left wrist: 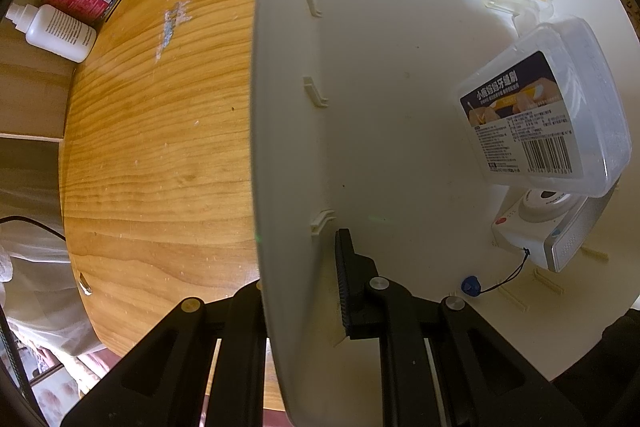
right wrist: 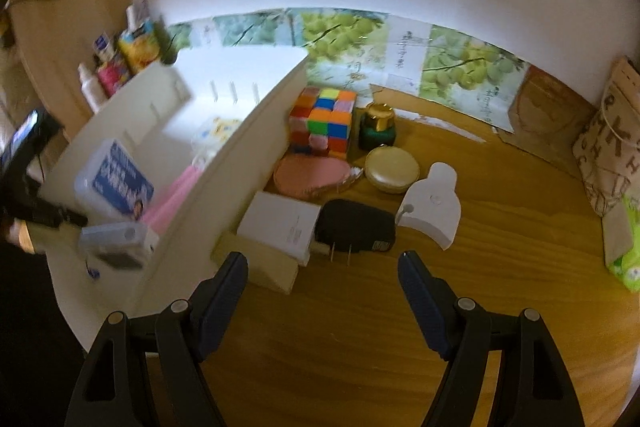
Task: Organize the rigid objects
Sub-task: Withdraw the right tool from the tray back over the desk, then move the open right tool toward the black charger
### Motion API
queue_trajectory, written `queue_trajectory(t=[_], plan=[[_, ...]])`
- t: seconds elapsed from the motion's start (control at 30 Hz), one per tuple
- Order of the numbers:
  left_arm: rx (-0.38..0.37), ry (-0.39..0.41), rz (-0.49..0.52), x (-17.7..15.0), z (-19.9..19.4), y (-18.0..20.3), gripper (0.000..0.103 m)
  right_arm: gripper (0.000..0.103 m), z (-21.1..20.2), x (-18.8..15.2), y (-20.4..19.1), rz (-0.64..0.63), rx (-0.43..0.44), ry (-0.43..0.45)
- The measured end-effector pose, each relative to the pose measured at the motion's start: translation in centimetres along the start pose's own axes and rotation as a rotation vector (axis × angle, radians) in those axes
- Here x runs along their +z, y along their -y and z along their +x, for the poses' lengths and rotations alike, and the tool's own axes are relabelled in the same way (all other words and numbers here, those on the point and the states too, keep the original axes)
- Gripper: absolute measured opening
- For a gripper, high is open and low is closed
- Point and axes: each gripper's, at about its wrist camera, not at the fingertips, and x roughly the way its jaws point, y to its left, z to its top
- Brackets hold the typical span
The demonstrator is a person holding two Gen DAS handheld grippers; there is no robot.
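Wooden table (right wrist: 360, 347) holds cube (right wrist: 324, 119), charger (right wrist: 356, 225) beside white bin (right wrist: 224, 163).

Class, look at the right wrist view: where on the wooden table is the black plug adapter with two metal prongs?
The black plug adapter lies just ahead of the open right gripper, between a white flat box on its left and a white bottle-shaped device on its right.
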Motion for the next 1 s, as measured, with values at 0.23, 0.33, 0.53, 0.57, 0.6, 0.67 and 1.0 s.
queue_trajectory(t=[0.23, 0.33, 0.53, 0.57, 0.6, 0.67, 1.0], plan=[[0.0, -0.002, -0.009, -0.2, 0.0, -0.2, 0.015, 0.078, 0.6, -1.2, -1.1, -0.147, -0.004, 0.002], [0.0, -0.001, -0.013, -0.2, 0.1, -0.4, 0.015, 0.078, 0.9, -1.6, -1.7, -0.206, 0.007, -0.001], [-0.001, -0.005, -0.018, -0.1, 0.2, -0.6, 0.015, 0.078, 0.7, -1.9, -3.5, -0.318, 0.087, 0.025], [-0.001, -0.005, -0.023, -0.1, 0.2, -0.7, 0.015, 0.078, 0.8, -1.9, -3.7, -0.329, 0.094, 0.025], [-0.001, -0.004, -0.028, -0.2, 0.2, -0.7, 0.015, 0.078, 1.0, -1.9, -3.8, -0.342, 0.099, 0.023], [-0.001, -0.002, -0.034, -0.1, 0.2, -0.9, 0.015, 0.078, 1.3, -1.9, -3.9, -0.354, 0.112, 0.021], [0.007, 0.009, -0.05, -0.5, 0.3, -1.5, 0.015, 0.069, 2.5, -2.2, -4.0, -0.426, 0.162, 0.039]])
